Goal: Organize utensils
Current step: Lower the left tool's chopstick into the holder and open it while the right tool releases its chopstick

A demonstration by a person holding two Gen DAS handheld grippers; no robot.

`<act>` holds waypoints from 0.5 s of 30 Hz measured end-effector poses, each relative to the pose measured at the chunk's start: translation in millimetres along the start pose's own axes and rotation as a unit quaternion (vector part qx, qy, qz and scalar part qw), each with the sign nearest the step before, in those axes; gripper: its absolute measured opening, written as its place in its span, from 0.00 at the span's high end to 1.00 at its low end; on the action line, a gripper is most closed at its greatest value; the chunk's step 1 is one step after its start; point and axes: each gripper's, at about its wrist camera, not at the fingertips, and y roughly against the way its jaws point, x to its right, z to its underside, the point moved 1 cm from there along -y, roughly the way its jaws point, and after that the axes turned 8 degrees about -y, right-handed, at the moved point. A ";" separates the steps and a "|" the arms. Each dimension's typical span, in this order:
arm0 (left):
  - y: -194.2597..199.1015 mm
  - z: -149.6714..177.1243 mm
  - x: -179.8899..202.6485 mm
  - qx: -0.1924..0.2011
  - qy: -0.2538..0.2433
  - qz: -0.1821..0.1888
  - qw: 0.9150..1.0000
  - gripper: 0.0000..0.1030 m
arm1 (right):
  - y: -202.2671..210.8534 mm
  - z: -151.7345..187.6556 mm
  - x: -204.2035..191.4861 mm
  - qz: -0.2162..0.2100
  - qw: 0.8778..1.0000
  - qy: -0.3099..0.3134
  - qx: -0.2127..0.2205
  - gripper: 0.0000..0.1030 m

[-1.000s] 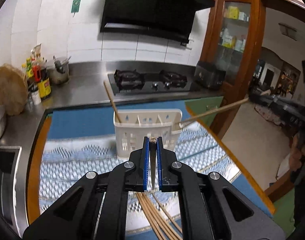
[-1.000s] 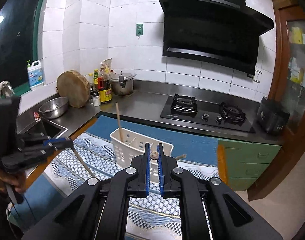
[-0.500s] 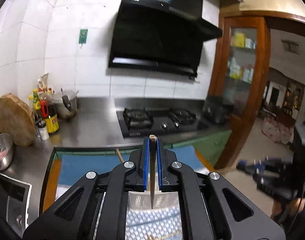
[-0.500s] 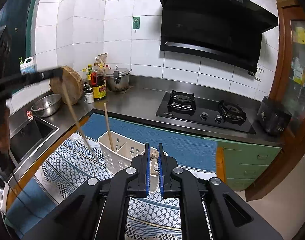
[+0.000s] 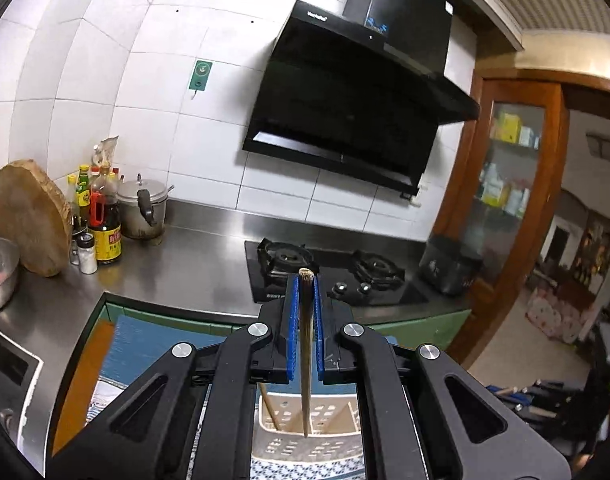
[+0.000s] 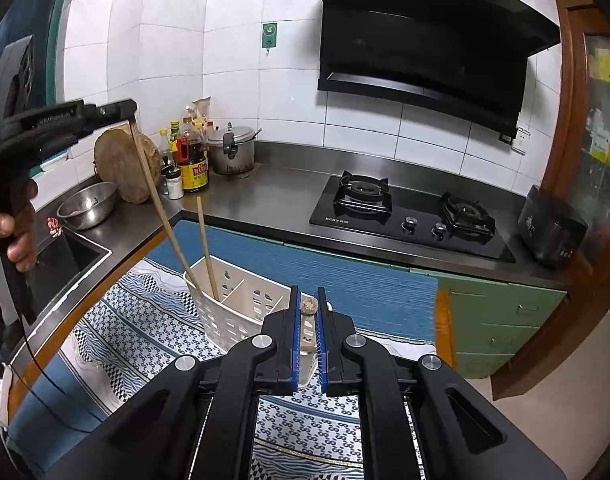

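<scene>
My left gripper [image 5: 306,280] is shut on a brown chopstick [image 5: 305,360] that hangs tip-down into the white slotted basket [image 5: 305,446]. In the right wrist view the same left gripper [image 6: 117,110] is high at the left, a hand on its grip, and its chopstick [image 6: 161,204] slants down to the basket's [image 6: 241,300] left end. A second chopstick [image 6: 207,248] leans in that same end compartment. My right gripper [image 6: 309,294] is shut on another chopstick [image 6: 309,305], seen end-on just in front of the basket; its far end is hidden.
The basket stands on a patterned cloth [image 6: 145,336] over a blue mat [image 6: 345,276]. Behind it are the steel counter, a gas hob [image 6: 409,208], sauce bottles [image 6: 193,160], a pot [image 6: 231,150], a round wooden block [image 6: 123,166] and a steel bowl [image 6: 89,210] by the sink.
The left gripper has risen and tipped up with its chopstick, which now hangs into the basket instead of lying low over the cloth. The right gripper has come closer to the basket.
</scene>
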 end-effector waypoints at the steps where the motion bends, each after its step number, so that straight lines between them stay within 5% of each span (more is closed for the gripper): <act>1: 1.5 -2.1 -1.0 0.003 0.003 0.001 1.000 0.95 | -1.1 -1.0 0.3 0.000 1.000 0.000 0.000 0.93; 15: -24.2 18.0 9.4 -0.010 -0.053 -0.041 0.998 0.94 | -24.6 9.7 -9.8 -0.003 1.000 0.006 -0.029 0.93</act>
